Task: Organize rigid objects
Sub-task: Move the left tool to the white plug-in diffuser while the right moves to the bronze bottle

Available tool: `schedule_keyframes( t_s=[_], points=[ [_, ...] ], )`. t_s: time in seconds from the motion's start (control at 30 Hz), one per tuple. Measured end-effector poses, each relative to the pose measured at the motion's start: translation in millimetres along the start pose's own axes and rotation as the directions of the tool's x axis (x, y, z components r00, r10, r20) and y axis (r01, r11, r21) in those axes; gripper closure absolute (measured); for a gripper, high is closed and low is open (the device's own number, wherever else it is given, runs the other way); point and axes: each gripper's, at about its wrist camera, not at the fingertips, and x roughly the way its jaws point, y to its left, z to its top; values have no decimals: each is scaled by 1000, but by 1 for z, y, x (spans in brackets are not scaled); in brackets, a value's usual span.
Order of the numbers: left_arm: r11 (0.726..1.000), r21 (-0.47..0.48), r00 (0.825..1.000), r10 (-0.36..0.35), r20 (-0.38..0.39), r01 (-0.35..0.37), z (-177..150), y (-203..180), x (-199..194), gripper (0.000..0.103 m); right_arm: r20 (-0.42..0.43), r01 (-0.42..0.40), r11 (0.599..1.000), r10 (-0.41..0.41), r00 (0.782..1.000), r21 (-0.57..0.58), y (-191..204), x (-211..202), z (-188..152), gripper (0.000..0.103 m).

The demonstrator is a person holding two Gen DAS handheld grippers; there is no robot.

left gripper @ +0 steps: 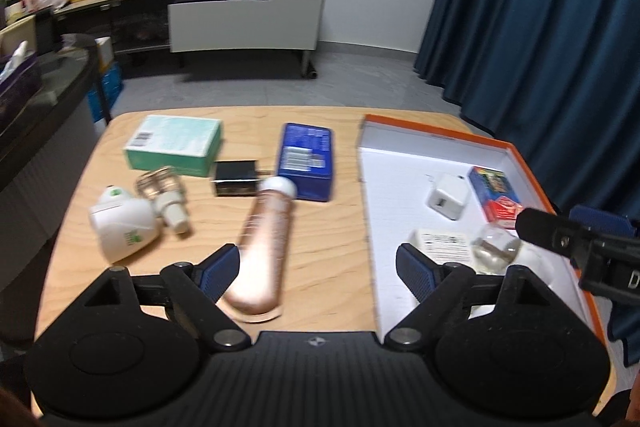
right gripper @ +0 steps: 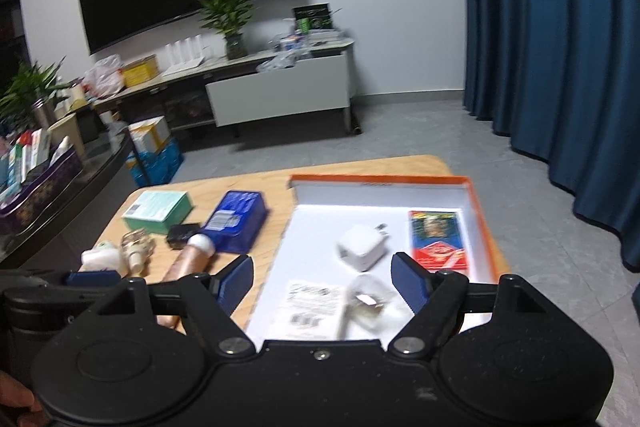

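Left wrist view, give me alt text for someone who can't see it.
An open hand-held gripper hovers over a wooden table. Boxes, bottles and a copper tube lie left; an orange-edged tray right holds a white charger.

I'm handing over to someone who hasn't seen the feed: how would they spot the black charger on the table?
Start at the orange-rimmed box lid on the table's right side, then look left across the bare wood to the blue box. The black charger lies just left of it, in front of the green box. It is the only small black block there; the other charger is white and inside the lid.
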Motion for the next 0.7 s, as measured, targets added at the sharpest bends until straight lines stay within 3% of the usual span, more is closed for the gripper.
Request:
schedule_keyframes(
  t_s=[0.53,0.7],
  points=[
    [997,-53,998,59,10,-59,-8,49,-11,16,-49,-72,997,69,996,-42,41,18,-7,13],
    [990,-86,994,108,-3,-108,-13,73,-7,15,-57,-75,996,72,996,-50,43,20,-9,13]
  ],
)
